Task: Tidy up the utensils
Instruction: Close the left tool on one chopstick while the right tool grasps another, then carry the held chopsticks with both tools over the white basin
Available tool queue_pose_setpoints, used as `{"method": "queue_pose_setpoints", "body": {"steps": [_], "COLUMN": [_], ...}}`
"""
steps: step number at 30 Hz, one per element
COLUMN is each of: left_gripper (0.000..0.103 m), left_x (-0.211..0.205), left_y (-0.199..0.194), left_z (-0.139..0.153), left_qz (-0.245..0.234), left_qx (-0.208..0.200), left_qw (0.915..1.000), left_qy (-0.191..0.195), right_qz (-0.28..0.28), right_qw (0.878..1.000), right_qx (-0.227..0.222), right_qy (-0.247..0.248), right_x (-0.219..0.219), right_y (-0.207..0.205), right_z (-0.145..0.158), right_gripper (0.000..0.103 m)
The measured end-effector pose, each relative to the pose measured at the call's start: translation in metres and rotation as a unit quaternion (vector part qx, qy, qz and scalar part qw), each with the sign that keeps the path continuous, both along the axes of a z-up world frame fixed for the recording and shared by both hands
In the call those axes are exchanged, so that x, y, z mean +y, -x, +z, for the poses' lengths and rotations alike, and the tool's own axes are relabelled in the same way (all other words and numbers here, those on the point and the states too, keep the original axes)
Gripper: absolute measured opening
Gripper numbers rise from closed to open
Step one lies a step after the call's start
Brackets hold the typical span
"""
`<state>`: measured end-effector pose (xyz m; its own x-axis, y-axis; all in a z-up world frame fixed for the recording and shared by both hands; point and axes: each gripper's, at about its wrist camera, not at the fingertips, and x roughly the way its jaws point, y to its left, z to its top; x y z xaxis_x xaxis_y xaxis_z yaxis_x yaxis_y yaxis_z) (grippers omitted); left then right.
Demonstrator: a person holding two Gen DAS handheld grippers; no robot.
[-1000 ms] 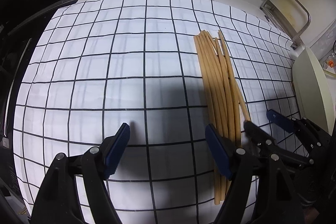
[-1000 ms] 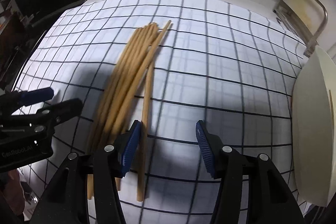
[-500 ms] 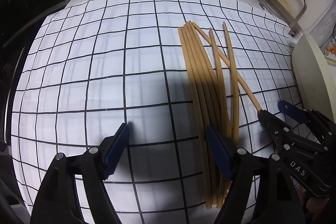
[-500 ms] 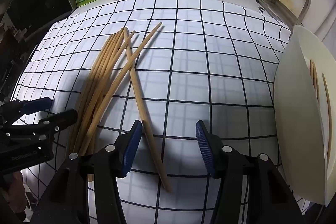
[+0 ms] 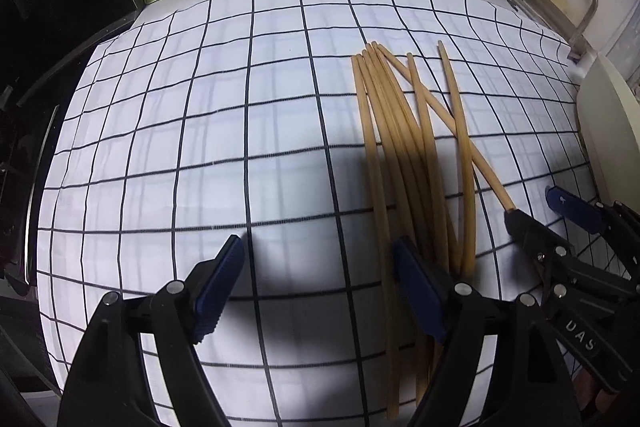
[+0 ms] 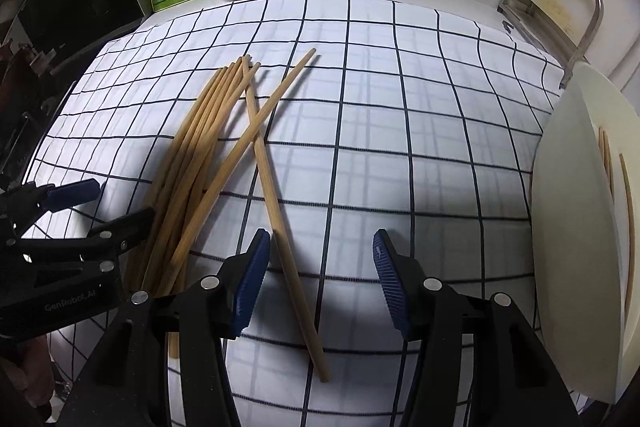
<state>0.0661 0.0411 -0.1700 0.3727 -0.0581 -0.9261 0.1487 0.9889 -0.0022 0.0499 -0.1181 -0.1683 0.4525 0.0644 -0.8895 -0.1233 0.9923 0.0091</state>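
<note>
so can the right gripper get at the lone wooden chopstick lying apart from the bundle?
Probably yes: the right gripper is open, the lone wooden chopstick runs between its fingers, nothing on top.

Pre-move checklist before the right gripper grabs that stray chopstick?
1. Right gripper open, nothing held: ok.
2. Stray chopstick between its fingers: ok, near the left finger.
3. Stray clear of the bundle: not ok, its far end crosses another stick.
4. Left gripper open, out of the way: ok.
5. Cream holder at right unobstructed: ok.
6. Pad contact with cloth: cannot tell.
</note>
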Motion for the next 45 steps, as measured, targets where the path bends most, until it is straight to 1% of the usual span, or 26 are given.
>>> {"method": "queue_pose_setpoints", "body": {"steps": [2,5,7,8,9,10,11,12,13,14,15,18,23,26,30,34,38,45], "left_gripper": [0.069,0.057,0.042,0.038,0.029,0.024,0.021,0.012,0.009,0.008,0.007,0.007,0.007,0.007,0.007,0.007,0.007,0.007], "left_x": [-0.002,-0.006,-0.009,-0.011,-0.013,-0.014,-0.014,-0.013,-0.012,-0.01,-0.008,-0.005,-0.002,-0.001,-0.003,-0.004,-0.003,-0.007], "left_y": [-0.004,-0.008,-0.008,-0.007,-0.006,-0.006,-0.006,-0.006,-0.007,-0.008,-0.009,-0.01,-0.01,-0.012,-0.012,-0.013,-0.012,-0.005], "left_z": [0.001,0.003,0.004,0.005,0.006,0.006,0.006,0.006,0.007,0.007,0.006,0.007,0.01,0.015,0.025,0.03,0.036,0.052], "left_qz": [-0.002,-0.009,-0.016,-0.019,-0.022,-0.023,-0.024,-0.023,-0.023,-0.023,-0.023,-0.02,-0.018,-0.02,-0.027,-0.03,-0.034,-0.047], "left_qx": [-0.003,-0.006,-0.008,-0.01,-0.01,-0.01,-0.01,-0.008,-0.007,-0.004,-0.003,0.004,0.01,0.01,0.001,-0.002,-0.006,-0.015], "left_qw": [1.0,0.9999,0.9998,0.9998,0.9997,0.9997,0.9997,0.9997,0.9997,0.9996,0.9995,0.9994,0.9992,0.999,0.9988,0.9986,0.9984,0.9978], "left_qy": [0.0,0.001,0.002,0.003,0.003,0.003,0.004,0.008,0.011,0.016,0.02,0.028,0.035,0.038,0.041,0.043,0.045,0.045], "right_qz": [0.007,0.014,0.022,0.024,0.029,0.034,0.04,0.043,0.048,0.047,0.044,0.029,-0.002,-0.014,-0.012,-0.012,-0.026,-0.043], "right_qw": [1.0,1.0,0.999,0.999,0.999,0.999,0.999,0.999,0.999,0.999,0.999,0.999,1.0,1.0,0.999,0.999,0.999,0.999], "right_qx": [-0.003,-0.007,-0.015,-0.016,-0.018,-0.017,-0.017,-0.018,-0.017,-0.015,-0.012,-0.004,-0.014,-0.018,-0.022,-0.015,-0.013,-0.033], "right_qy": [0.01,0.012,0.018,0.02,0.019,0.015,0.013,0.014,0.012,0.011,0.005,-0.014,-0.008,0.007,0.027,0.035,0.027,0.002], "right_x": [0.004,0.009,0.014,0.015,0.017,0.018,0.02,0.021,0.023,0.024,0.023,0.016,0.004,-0.002,-0.004,-0.005,-0.01,-0.016], "right_y": [-0.004,-0.008,-0.01,-0.01,-0.01,-0.009,-0.009,-0.008,-0.008,-0.009,-0.01,-0.014,-0.016,-0.018,-0.016,-0.011,-0.004,0.014], "right_z": [-0.001,-0.001,-0.001,-0.001,-0.001,-0.001,-0.001,0.0,0.0,0.0,0.001,0.003,0.011,0.017,0.027,0.029,0.033,0.057], "right_gripper": [0.051,0.051,0.051,0.051,0.047,0.04,0.037,0.031,0.018,0.012,0.008,0.006,0.006,0.006,0.006,0.006,0.006,0.006]}}
